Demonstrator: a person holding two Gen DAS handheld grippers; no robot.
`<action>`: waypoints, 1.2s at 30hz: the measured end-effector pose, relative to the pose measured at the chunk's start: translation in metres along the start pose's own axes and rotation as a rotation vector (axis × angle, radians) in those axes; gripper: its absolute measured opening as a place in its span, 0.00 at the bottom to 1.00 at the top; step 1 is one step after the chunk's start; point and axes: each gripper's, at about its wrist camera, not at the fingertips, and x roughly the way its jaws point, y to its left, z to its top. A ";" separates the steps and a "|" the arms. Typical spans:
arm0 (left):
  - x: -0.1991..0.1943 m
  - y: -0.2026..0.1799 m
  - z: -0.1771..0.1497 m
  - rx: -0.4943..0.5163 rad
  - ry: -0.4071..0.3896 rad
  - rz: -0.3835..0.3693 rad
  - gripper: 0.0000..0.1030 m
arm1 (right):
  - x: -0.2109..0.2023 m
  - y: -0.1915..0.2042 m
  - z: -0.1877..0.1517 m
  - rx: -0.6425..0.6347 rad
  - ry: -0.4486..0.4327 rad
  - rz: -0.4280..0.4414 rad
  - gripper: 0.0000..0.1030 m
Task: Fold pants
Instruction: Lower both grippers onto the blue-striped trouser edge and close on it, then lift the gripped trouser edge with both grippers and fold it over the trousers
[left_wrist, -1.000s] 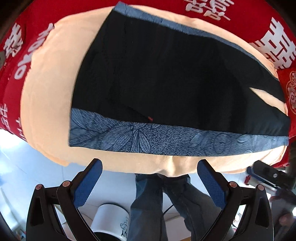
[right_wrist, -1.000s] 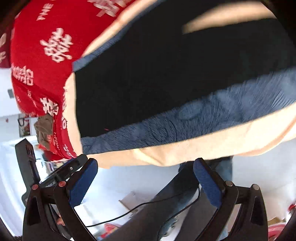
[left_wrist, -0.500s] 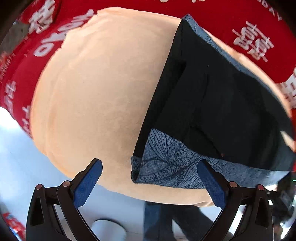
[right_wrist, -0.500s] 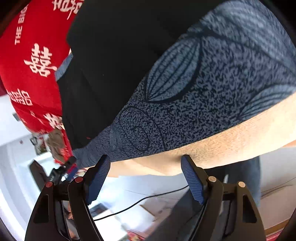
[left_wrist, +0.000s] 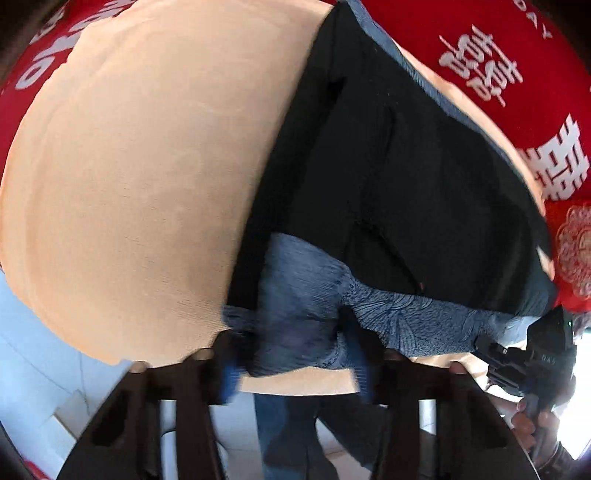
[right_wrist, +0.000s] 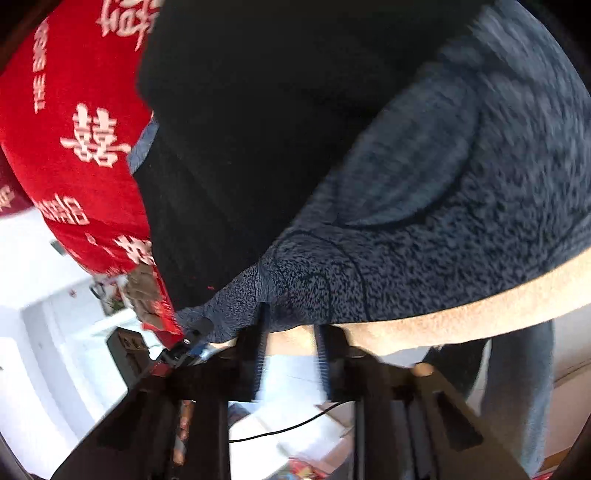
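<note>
The black pants (left_wrist: 388, 177) lie flat on a peach blanket (left_wrist: 129, 166) over a red printed bedspread (left_wrist: 480, 44), their blue leaf-patterned waistband (right_wrist: 424, 240) along the near edge so both grippers can take it for the first fold; the left gripper (left_wrist: 295, 354) points steeply down at one end of the band, its fingers closing with bunched cloth between them, blurred; the right gripper (right_wrist: 290, 343) tilts down at the other end, fingers closing on the band's lower edge, though whether they already pinch it I cannot tell.
</note>
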 end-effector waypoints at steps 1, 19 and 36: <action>-0.003 0.003 -0.001 -0.003 -0.009 0.001 0.42 | -0.002 0.007 -0.002 -0.032 -0.006 -0.019 0.06; -0.019 0.017 -0.014 -0.047 -0.025 0.078 0.71 | 0.079 0.037 -0.025 -0.141 0.148 0.071 0.56; 0.027 0.006 -0.004 -0.308 -0.030 -0.261 0.43 | 0.071 0.079 -0.032 -0.253 0.195 0.149 0.15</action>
